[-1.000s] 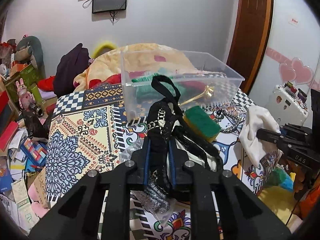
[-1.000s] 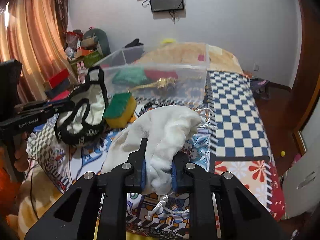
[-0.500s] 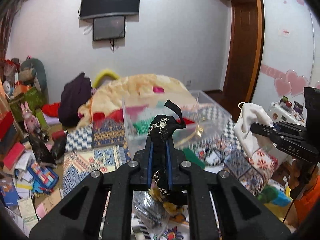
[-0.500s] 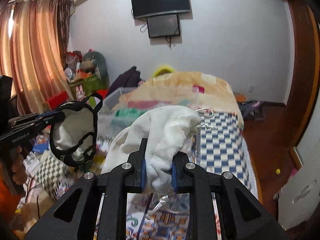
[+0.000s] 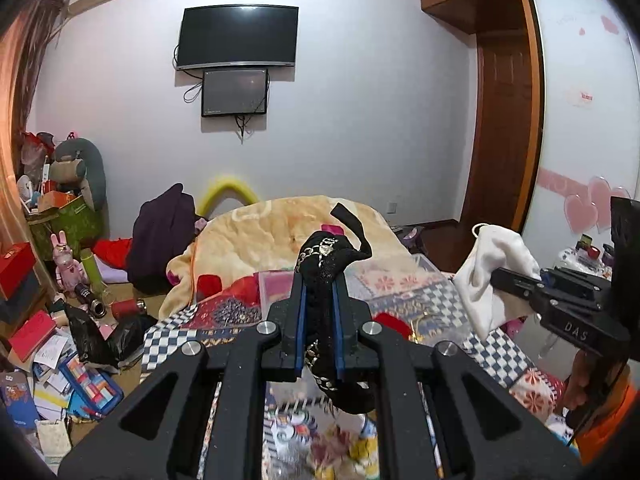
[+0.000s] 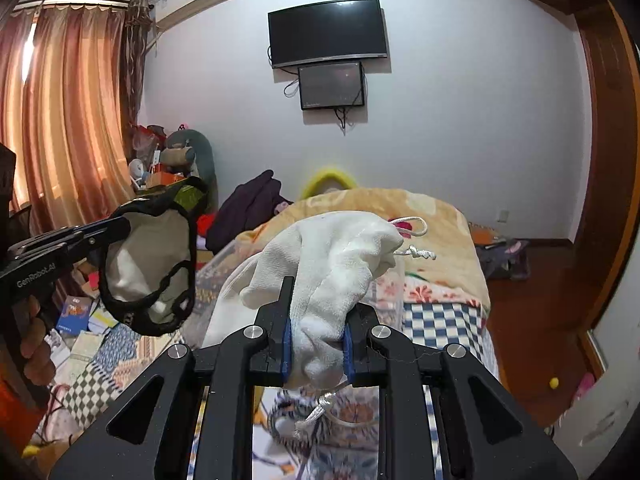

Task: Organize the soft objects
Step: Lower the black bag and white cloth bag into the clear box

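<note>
Both tools up: left tool [image 5: 319, 312] clamps black lace garment [image 5: 326, 264], right tool [image 6: 316, 332] clamps white drawstring bag [image 6: 332, 256], w/ clear bin [image 6: 394, 288] & blanket [image 6: 436, 216] on bed beyond.

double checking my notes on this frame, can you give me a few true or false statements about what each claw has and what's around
1. The left claw is shut on a black lace garment. True.
2. The right claw is open and holds nothing. False: it is shut on a white drawstring bag.
3. A dark TV hangs on the far wall. True.
4. The white drawstring bag lies flat on the bed. False: it is held up in the air.
</note>
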`<move>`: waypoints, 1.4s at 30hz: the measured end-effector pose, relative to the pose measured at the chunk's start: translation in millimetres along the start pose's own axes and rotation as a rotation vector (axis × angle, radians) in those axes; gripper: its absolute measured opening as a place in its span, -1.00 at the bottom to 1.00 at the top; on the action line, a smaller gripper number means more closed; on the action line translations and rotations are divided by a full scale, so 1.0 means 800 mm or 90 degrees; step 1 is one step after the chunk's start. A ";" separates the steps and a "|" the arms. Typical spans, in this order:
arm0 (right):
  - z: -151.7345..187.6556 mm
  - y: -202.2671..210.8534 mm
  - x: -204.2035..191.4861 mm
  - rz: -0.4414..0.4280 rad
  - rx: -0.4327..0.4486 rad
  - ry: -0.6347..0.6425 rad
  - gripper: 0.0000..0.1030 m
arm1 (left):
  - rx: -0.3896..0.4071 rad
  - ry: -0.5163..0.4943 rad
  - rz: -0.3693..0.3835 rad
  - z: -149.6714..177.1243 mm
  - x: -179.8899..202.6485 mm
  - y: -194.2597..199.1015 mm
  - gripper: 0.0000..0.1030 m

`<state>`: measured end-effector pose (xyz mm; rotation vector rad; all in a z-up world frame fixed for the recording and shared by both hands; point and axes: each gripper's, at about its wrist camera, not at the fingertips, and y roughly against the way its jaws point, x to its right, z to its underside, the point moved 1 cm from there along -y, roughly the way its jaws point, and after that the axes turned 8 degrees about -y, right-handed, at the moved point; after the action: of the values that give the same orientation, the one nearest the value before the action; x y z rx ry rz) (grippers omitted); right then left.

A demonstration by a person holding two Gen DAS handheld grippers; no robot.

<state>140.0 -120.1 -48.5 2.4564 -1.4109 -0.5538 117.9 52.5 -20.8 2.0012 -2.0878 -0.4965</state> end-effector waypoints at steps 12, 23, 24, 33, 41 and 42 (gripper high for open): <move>0.002 -0.069 -0.003 0.012 -0.064 0.005 -0.66 | -0.036 0.012 -0.010 0.001 -0.002 -0.085 -0.79; 0.019 -0.123 -0.011 0.017 -0.150 0.024 -0.66 | -0.104 0.033 0.008 0.031 -0.002 -0.141 -0.79; 0.020 -0.126 -0.011 0.016 -0.156 0.024 -0.66 | -0.111 0.032 0.006 0.032 -0.001 -0.145 -0.79; 0.028 -0.138 -0.015 0.025 -0.201 0.045 -0.57 | -0.179 0.014 -0.008 0.055 -0.006 -0.167 -0.79; 0.024 -0.124 -0.011 0.027 -0.200 0.038 -0.13 | -0.196 0.000 0.002 0.065 -0.006 -0.154 -0.57; 0.024 -0.121 -0.010 0.026 -0.197 0.036 -0.08 | -0.198 0.001 0.004 0.065 -0.007 -0.152 -0.50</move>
<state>202.5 -65.2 -102.4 2.1770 -1.2465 -0.6355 210.8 60.4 -114.6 1.8151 -1.8793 -0.7656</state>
